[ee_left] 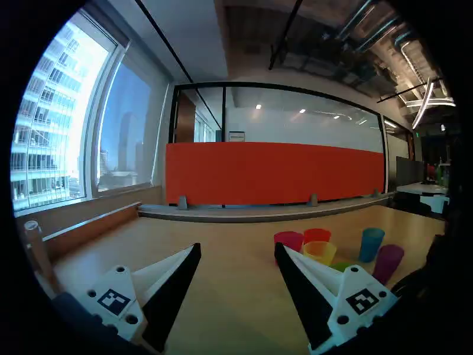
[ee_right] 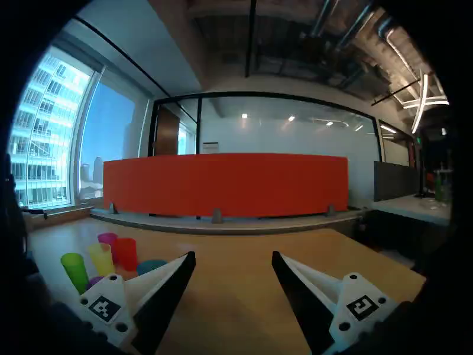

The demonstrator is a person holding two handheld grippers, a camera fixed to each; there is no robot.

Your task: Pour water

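Left gripper (ee_left: 236,254) low over the wooden table (ee_left: 236,319), fingers spread wide, nothing pinched, bare tabletop in the gap. Right gripper (ee_right: 232,260) the same: fingers apart, holding nothing, over bare wood. The task's things are a bunch of plastic cups (ee_right: 126,253), upright and packed close on the table. In the right gripper view they sit left of the left finger, toward the table's left edge in that view, the nearest ones partly hidden by the finger. In the left gripper view the bunch is just past the right fingertip, toward the table's right side. There the yellow cup (ee_left: 320,251) is nearest the tip, with a green cup (ee_left: 342,266) mostly hidden behind the finger. The purple cup (ee_left: 388,262) is near the right, the blue cup (ee_left: 371,244) behind it. The dark pink cup (ee_left: 288,239) and orange-red cup (ee_left: 317,235) stand at the back, side by side. Cannot tell what any cup holds. An orange divider panel (ee_left: 272,173) stands along the table's far edge, with a glass wall (ee_left: 295,118) behind it. A big window (ee_left: 59,136) runs along the left side in the left gripper view, above a wooden ledge (ee_left: 88,222). Another desk (ee_right: 408,207) is far right in the right gripper view.
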